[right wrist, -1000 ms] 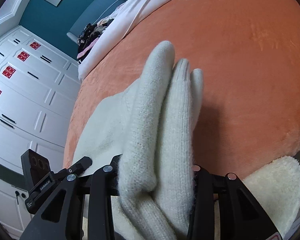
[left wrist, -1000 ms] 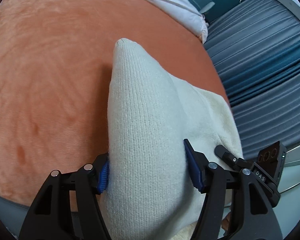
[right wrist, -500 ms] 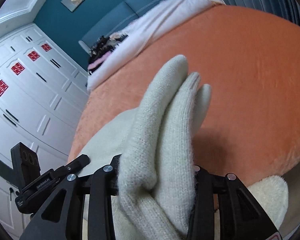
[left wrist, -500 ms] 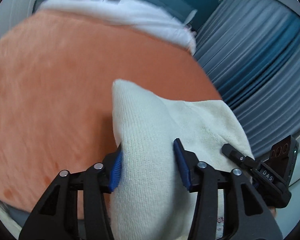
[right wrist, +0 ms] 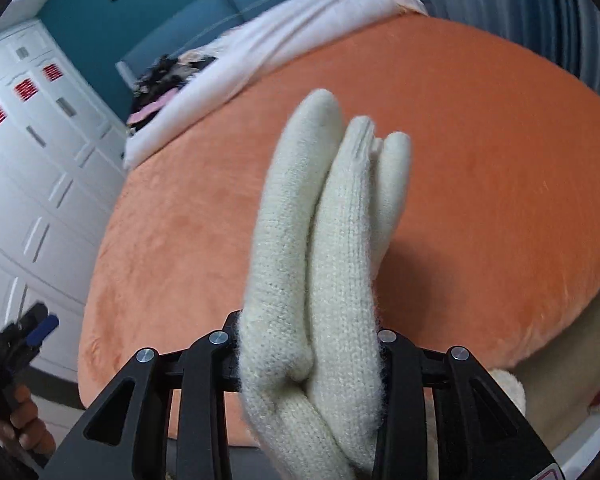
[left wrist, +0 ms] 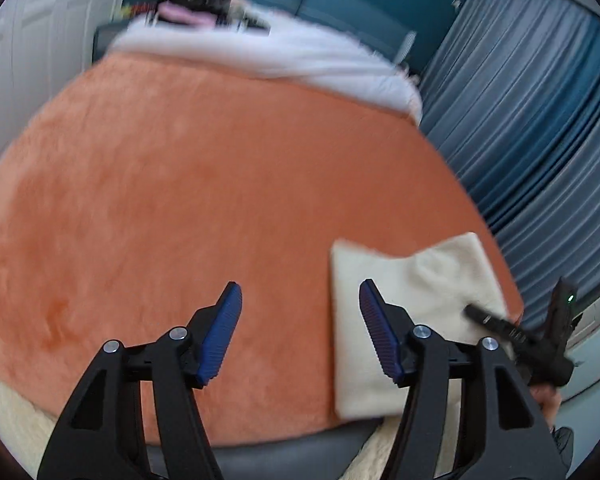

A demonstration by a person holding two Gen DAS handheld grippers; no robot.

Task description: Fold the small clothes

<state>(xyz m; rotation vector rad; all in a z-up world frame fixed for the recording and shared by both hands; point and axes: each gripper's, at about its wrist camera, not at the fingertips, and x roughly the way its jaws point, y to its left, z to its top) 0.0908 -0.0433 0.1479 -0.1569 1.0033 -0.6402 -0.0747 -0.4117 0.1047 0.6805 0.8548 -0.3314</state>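
A cream knitted garment, folded into thick layers, is clamped between the jaws of my right gripper and stands up above the orange blanket. In the left wrist view the same garment lies at the blanket's right edge, with the right gripper on it. My left gripper is open and empty, its blue pads spread wide over the orange blanket, left of the garment. The left gripper also shows small at the far left of the right wrist view.
A white duvet and dark clothes lie at the bed's far end. Grey-blue curtains hang on the right. White wardrobe doors stand to the left. A cream fluffy rug lies below the bed's edge.
My left gripper has let go of the knitted garment, opened wide and pulled back to the left. My right gripper keeps its hold, and the garment has lifted slightly.
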